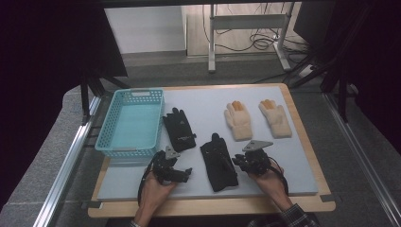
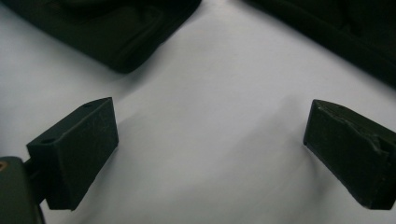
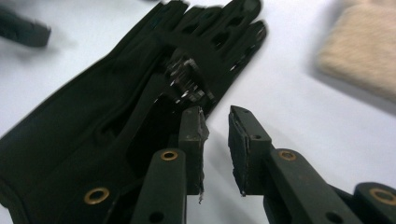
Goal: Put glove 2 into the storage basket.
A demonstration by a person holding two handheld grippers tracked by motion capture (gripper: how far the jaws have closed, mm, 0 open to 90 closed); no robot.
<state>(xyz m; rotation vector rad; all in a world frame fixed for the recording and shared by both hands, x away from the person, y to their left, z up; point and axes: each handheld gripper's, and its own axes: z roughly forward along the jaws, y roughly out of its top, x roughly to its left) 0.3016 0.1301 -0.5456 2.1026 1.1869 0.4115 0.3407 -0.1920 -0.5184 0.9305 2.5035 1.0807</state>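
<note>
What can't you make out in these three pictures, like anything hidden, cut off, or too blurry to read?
- Nearer black glove, high view: small print too tiny to read.
- Same glove, right gripper view: silvery patch blurred; cuff cut by the left and bottom edges.
- Left gripper view: two dark shapes cropped by the top edge, too dark to identify.
- Turquoise basket, high view: near wall hides part of its floor.

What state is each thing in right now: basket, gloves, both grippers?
Turquoise basket: upright, empty.
Far black glove: flat on the mat.
Near black glove: flat, ungripped.
Two beige gloves: flat, side by side.
Left gripper: jaws wide open, holding nothing.
Right gripper: jaws slightly apart, holding nothing, beside the near black glove.
</note>
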